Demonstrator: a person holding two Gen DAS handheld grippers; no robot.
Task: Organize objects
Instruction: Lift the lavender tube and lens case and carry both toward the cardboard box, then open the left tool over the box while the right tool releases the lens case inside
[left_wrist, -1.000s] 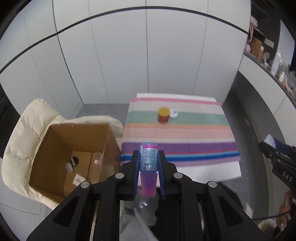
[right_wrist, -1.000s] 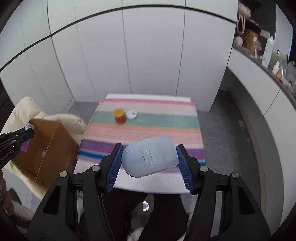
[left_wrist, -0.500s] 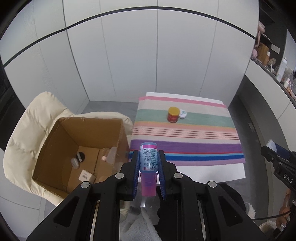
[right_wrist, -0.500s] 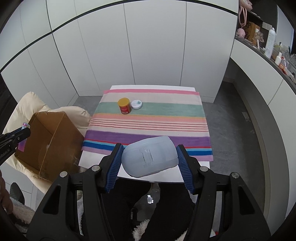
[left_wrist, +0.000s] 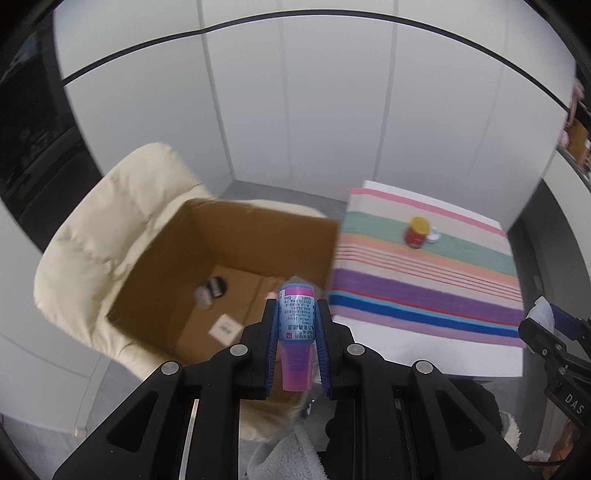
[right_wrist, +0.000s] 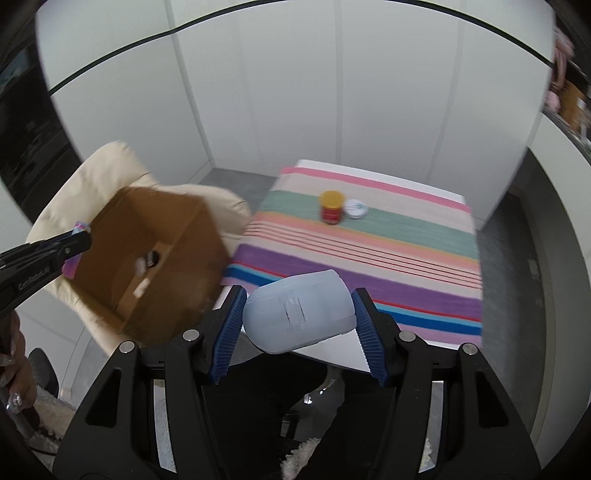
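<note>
My left gripper (left_wrist: 296, 308) is shut on a small pink and blue labelled bottle (left_wrist: 296, 325), held over the near right corner of an open cardboard box (left_wrist: 236, 236). My right gripper (right_wrist: 297, 302) is shut on a pale blue rounded plastic container (right_wrist: 299, 314), just right of the same box (right_wrist: 147, 229), above the table's near edge. In the right wrist view the left gripper (right_wrist: 79, 240) shows at the far left with the pink bottle in it. A red jar with a yellow lid (right_wrist: 331, 206) and a white round lid (right_wrist: 355, 208) stand on the striped tablecloth (right_wrist: 369, 251).
The box rests on a cream padded chair (left_wrist: 103, 236) left of the table and holds several small items (left_wrist: 212, 290). White wall panels rise behind. A shelf with clutter (left_wrist: 576, 136) runs along the right. A person's hand (right_wrist: 14, 365) shows at the lower left.
Both grippers have swung left with their loads. The box now lies closer to the centre of both views, and the table has slid to the right.
</note>
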